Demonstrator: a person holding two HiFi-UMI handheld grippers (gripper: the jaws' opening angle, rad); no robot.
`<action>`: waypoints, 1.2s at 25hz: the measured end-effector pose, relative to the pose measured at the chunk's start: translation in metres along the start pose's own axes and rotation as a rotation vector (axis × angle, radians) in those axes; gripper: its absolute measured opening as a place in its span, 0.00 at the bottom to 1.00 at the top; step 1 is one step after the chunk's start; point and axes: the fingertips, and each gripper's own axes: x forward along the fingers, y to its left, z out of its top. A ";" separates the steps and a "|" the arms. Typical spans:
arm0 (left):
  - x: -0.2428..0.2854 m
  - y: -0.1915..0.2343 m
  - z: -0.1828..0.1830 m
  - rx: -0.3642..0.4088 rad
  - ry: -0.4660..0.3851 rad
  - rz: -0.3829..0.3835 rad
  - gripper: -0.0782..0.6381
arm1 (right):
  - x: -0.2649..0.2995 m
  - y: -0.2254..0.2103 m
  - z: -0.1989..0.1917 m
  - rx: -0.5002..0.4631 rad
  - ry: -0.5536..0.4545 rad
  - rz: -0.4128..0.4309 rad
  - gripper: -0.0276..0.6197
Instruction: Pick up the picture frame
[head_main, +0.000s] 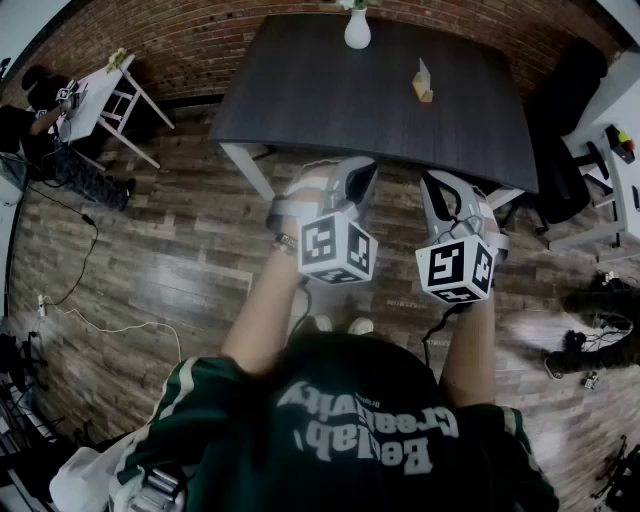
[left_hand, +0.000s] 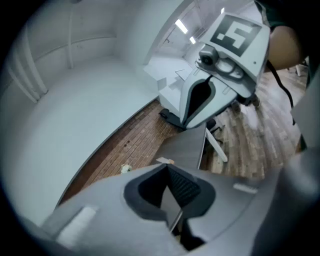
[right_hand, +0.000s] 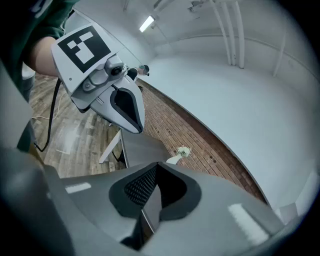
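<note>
Jaws on our left gripper (head_main: 345, 170) and right gripper (head_main: 440, 182) are pressed together, empty, side by side at the table's (head_main: 300, 100) near edge. Frame (head_main: 423, 82) stands far right, apart from the vase (head_main: 357, 28), with open tabletop around it.

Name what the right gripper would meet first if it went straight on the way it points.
Probably the dark grey rectangular table top, near its front edge, which lies straight ahead of the right gripper. Depth is unclear, so this is a judgement.
</note>
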 end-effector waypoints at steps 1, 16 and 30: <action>0.001 0.000 0.002 0.000 0.000 0.001 0.11 | -0.001 -0.001 -0.001 -0.001 -0.001 -0.001 0.05; 0.004 -0.026 0.034 0.016 0.013 0.023 0.11 | -0.033 -0.010 -0.035 -0.038 -0.008 -0.033 0.05; 0.003 -0.048 0.058 0.015 0.024 0.044 0.11 | -0.059 -0.014 -0.064 -0.070 -0.001 -0.061 0.05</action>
